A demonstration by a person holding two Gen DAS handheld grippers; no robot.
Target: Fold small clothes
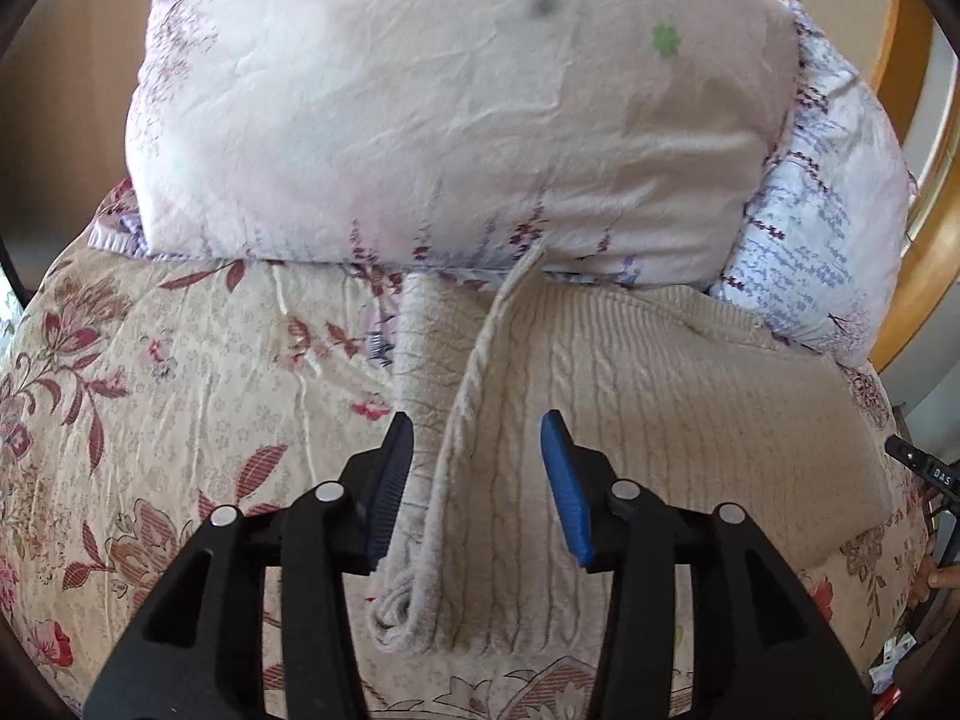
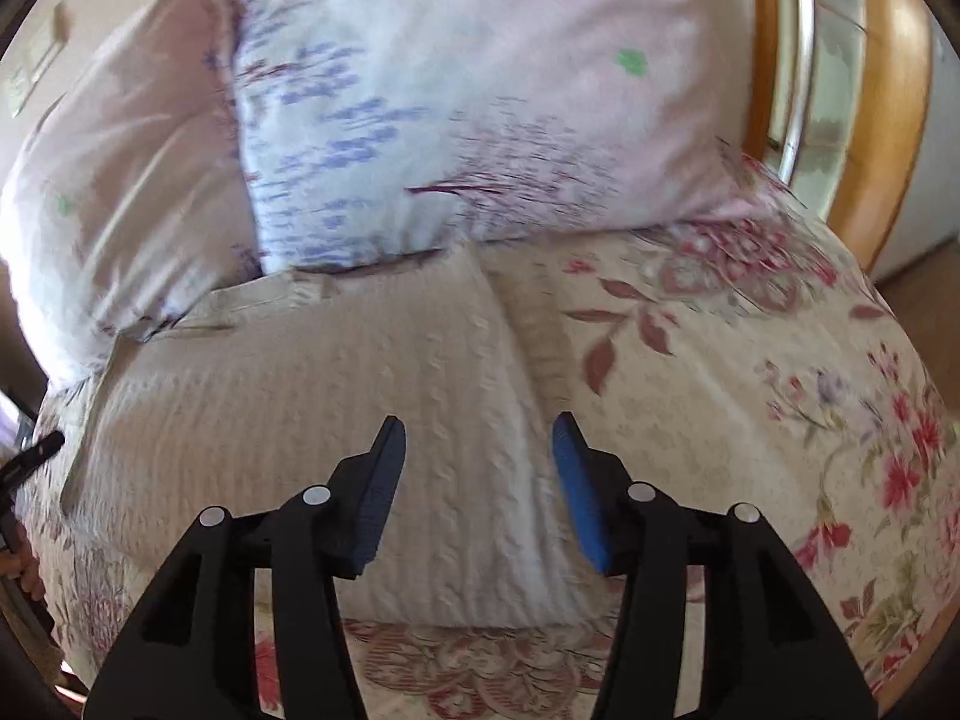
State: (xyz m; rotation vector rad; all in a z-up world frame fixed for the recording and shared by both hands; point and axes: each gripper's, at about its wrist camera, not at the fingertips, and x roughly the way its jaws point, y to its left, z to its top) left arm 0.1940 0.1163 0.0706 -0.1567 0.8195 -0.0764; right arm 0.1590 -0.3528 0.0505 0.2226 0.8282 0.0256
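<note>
A cream cable-knit sweater lies flat on the floral bedspread. Its left side is folded over, with a sleeve running along the folded edge. My left gripper is open, hovering above that left folded edge near the hem. In the right wrist view the same sweater fills the middle. My right gripper is open above the sweater's right edge, jaws apart with nothing between them. The right wrist view is blurred.
Two large pale floral pillows lie at the back against the sweater's far edge. A wooden bed frame curves at the right. The other gripper's tip shows at the right edge.
</note>
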